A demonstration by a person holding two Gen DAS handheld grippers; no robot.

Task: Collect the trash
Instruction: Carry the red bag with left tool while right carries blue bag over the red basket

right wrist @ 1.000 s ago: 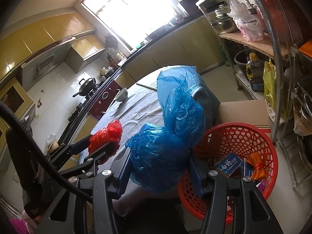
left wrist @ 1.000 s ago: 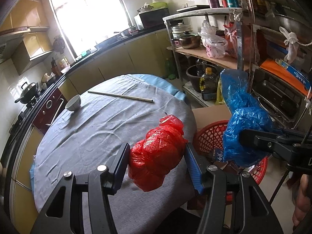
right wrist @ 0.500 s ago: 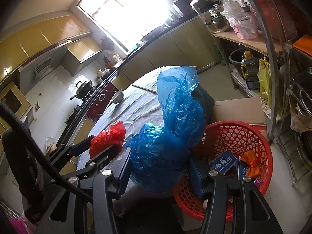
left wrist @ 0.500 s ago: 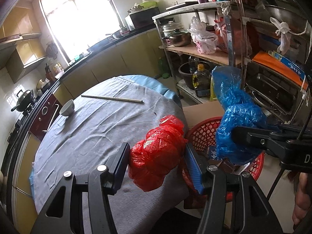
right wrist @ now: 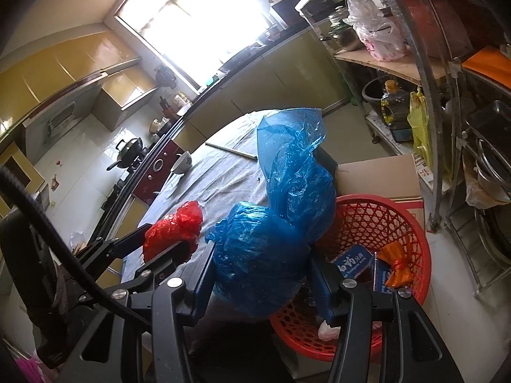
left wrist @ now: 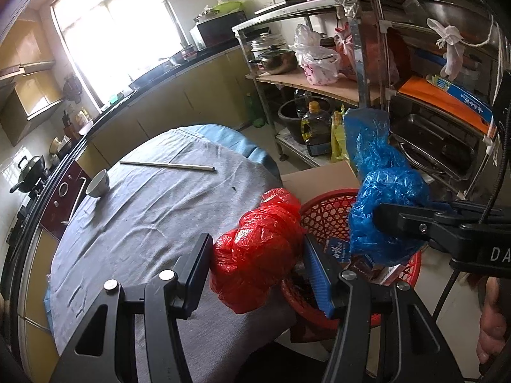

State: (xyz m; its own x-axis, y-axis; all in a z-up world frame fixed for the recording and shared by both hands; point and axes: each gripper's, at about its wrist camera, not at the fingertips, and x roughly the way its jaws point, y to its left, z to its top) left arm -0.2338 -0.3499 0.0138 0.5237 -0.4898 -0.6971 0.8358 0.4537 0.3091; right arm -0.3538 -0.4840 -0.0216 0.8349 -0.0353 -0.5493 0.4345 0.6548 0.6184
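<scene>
My left gripper (left wrist: 258, 274) is shut on a crumpled red plastic bag (left wrist: 258, 249), held over the table's right edge beside the red mesh basket (left wrist: 325, 210). My right gripper (right wrist: 262, 271) is shut on a bulging blue plastic bag (right wrist: 265, 255), whose loose top rises above the fingers. That blue bag (left wrist: 383, 207) hangs over the basket in the left wrist view. The basket (right wrist: 377, 217) stands on the floor and holds a blue packet (right wrist: 351, 261), an orange wrapper (right wrist: 397, 271) and other scraps. The red bag (right wrist: 174, 226) shows to the left in the right wrist view.
The round table (left wrist: 137, 217) wears a grey cloth and bears a white bowl (left wrist: 98, 183) and a long stick (left wrist: 166, 166). A cardboard box (left wrist: 319, 177) sits behind the basket. A metal rack (left wrist: 367, 73) with pots, bags and an oil bottle (left wrist: 314, 127) fills the right.
Both grippers have drifted to the right and slightly down with their bags. The red bag now hangs at the basket's rim, and the blue bag is further over the basket.
</scene>
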